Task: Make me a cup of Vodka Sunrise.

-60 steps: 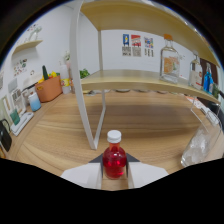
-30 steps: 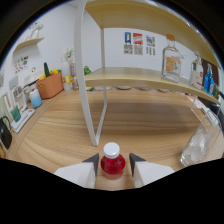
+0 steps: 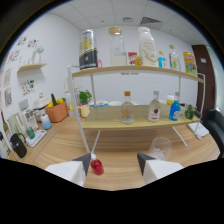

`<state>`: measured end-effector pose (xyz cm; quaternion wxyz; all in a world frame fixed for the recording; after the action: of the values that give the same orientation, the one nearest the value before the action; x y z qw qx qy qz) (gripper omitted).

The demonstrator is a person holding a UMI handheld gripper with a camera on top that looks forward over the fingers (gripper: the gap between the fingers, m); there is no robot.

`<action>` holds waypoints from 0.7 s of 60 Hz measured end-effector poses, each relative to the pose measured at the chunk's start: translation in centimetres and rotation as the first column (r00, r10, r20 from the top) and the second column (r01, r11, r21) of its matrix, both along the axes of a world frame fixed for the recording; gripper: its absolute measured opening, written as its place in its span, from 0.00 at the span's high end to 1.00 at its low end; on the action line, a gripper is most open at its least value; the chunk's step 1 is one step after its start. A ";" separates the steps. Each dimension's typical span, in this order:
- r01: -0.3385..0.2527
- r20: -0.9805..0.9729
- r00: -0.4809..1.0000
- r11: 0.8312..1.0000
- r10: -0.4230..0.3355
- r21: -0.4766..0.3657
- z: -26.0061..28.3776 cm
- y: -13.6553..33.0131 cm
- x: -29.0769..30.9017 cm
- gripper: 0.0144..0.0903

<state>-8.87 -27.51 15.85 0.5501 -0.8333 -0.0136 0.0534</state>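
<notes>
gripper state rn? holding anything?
Gripper: open, holding nothing. The small red bottle stands on the wooden table between its fingers, close to one finger and well clear of the other.

hand-held gripper: fingers sprung apart, no longer pinching red bottle | red bottle: now standing free on bench, near left finger, gap on right | gripper pulled back and up: both shelf tiers and top-row bottles now visible | wine glass now ahead-right
</notes>
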 end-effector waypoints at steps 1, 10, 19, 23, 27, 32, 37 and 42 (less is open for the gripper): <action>0.007 0.006 1.000 1.000 -0.007 0.002 0.1 -0.3 0.7 0.05; 0.051 0.040 0.998 0.999 -0.051 -0.017 -0.8 -3.2 6.6 0.07; 0.086 0.076 0.994 0.995 -0.082 -0.052 -1.8 -5.4 11.3 0.07; 0.101 0.068 0.993 0.994 -0.099 -0.037 -0.1 -5.7 13.0 0.07; 0.114 0.054 0.992 0.993 -0.113 -0.006 2.7 -5.5 14.8 0.05; 0.132 0.038 0.990 0.990 -0.135 0.058 7.6 -4.4 17.4 0.05; 0.147 0.027 0.988 0.980 -0.152 0.131 12.9 -2.8 20.2 0.05; 0.153 0.012 0.987 0.969 -0.159 0.195 17.9 -0.5 22.7 0.06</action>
<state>13.78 -28.04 33.70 0.6309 -0.7748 0.0393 -0.0030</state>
